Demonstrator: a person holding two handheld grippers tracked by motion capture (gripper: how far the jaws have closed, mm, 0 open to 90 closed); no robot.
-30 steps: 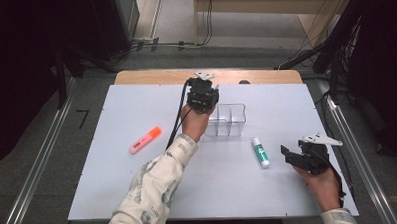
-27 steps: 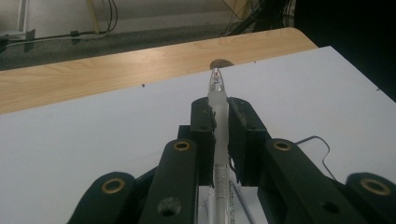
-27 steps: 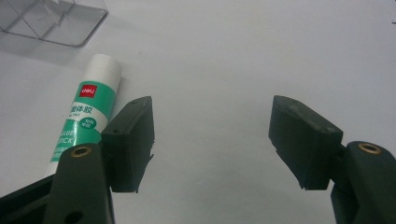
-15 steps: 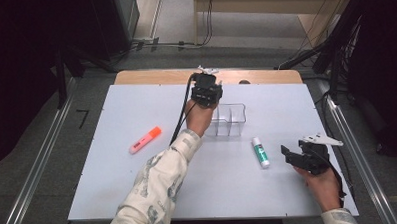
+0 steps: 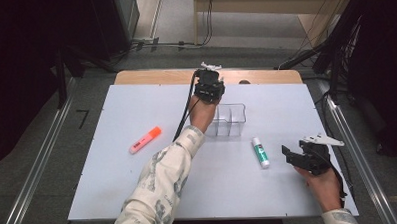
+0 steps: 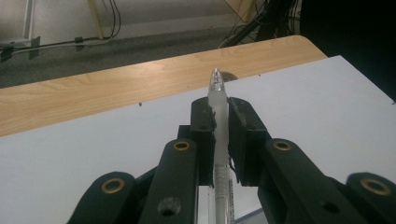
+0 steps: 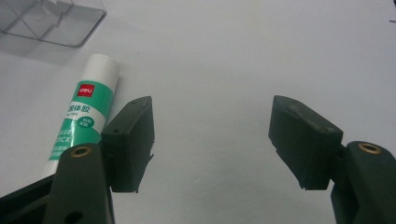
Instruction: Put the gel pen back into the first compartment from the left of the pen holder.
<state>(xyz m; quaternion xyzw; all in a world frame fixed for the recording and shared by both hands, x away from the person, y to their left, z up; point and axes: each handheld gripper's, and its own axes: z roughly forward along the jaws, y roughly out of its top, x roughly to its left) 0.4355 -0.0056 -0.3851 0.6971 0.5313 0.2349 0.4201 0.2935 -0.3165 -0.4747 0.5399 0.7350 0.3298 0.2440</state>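
The left tool (image 5: 209, 87) grips a translucent pen (image 6: 218, 100) lengthwise just behind the clear organizer (image 5: 235, 113), so that tray lies directly below and nearer the person. The right tool (image 7: 212, 140) rests wide open beside the glue stick (image 7: 84, 116).

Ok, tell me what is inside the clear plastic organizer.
The clear plastic organizer shows bare dividers, nothing inside. The left hand covers its left end, so that part stays unseen.
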